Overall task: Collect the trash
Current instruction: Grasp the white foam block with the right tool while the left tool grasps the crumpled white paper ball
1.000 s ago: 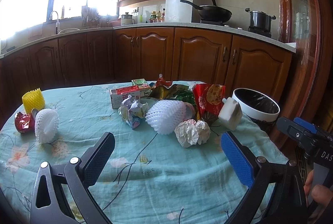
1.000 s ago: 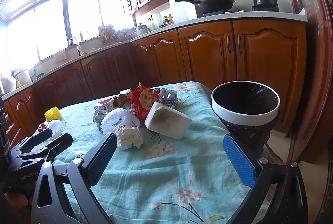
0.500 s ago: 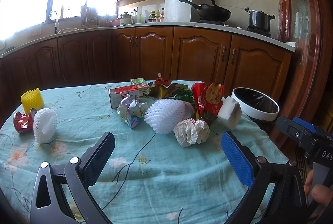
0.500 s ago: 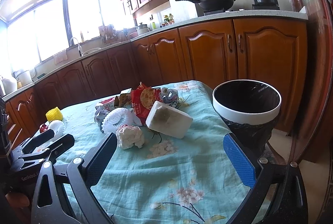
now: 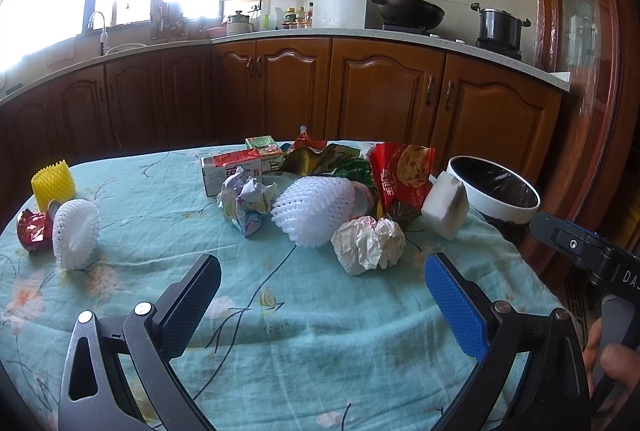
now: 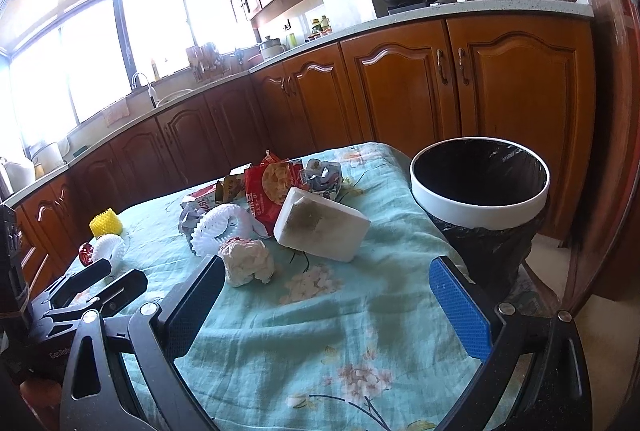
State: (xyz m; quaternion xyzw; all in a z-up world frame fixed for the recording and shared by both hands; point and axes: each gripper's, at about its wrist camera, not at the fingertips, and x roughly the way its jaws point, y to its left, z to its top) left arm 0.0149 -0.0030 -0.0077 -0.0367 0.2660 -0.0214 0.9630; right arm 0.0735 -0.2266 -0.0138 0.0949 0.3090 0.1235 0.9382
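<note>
Trash lies in a pile on the teal flowered tablecloth [image 5: 280,331]: a crumpled white paper ball [image 5: 368,239] [image 6: 247,259], a white foam net [image 5: 314,209], a crumpled printed paper [image 5: 246,199], a red snack bag [image 5: 402,173] [image 6: 270,189], a white foam block [image 5: 446,206] [image 6: 322,225] and milk cartons [image 5: 232,171]. A white-rimmed bin with a black liner [image 5: 494,191] [image 6: 480,191] stands beside the table's right edge. My left gripper [image 5: 322,291] is open and empty, short of the pile. My right gripper [image 6: 326,295] is open and empty, near the paper ball.
At the table's left sit a yellow foam net [image 5: 54,183], a second white foam net [image 5: 76,233] and a red foil wrapper [image 5: 32,231]. Wooden kitchen cabinets [image 5: 384,95] run behind the table. The left gripper shows in the right wrist view [image 6: 92,291].
Both grippers have drifted slightly towards the pile; the trash looks a little nearer. Nothing was grasped or moved.
</note>
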